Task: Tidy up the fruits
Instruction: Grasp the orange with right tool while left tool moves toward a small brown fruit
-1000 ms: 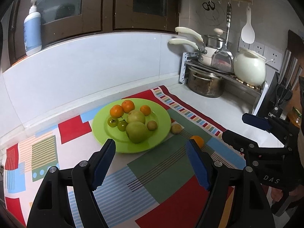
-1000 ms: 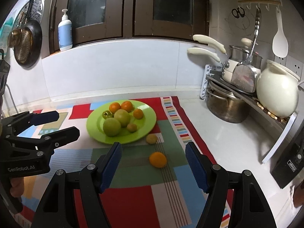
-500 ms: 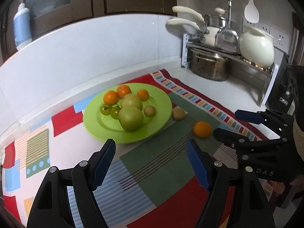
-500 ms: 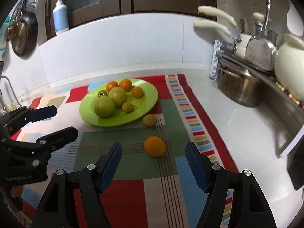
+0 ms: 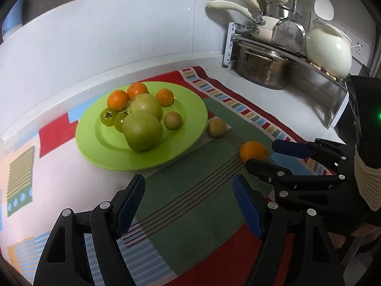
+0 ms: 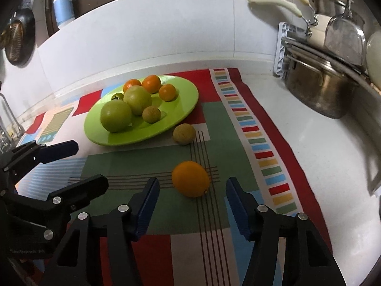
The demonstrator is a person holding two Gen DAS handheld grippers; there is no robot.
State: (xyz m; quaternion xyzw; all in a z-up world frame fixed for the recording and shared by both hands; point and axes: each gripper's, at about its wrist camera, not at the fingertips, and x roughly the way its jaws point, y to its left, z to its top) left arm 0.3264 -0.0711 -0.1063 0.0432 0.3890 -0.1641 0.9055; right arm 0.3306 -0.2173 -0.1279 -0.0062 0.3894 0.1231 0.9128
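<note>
On the tabletop (image 6: 321, 147) a patchwork mat (image 6: 214, 224) carries a green plate (image 6: 188, 95), heaped with three small oranges, two big green fruits, green tomatoes and a brown kiwi-like fruit. Off the plate's rim at 4 o'clock in the right wrist view lies a second brown fruit (image 6: 184, 134), just beside the plate but apart from it. Below that, at 6 o'clock from it, sits the loose orange (image 6: 190, 178), round, smooth and bright, alone on the green patch.

At 2 o'clock a rack holds a steel pot (image 6: 319, 90), pans and a cream teapot (image 5: 328, 50); bare white surface runs between it and the mat's striped border. A soap bottle (image 6: 62, 7) stands at 11 o'clock on the ledge.

Right tongs (image 6: 191, 205) stand apart, blue pads flanking the orange's near side without touching it. Left tongs (image 5: 189, 205) also stand apart, holding nothing, over the mat at 6 o'clock from the plate; nothing lies between them and it.
</note>
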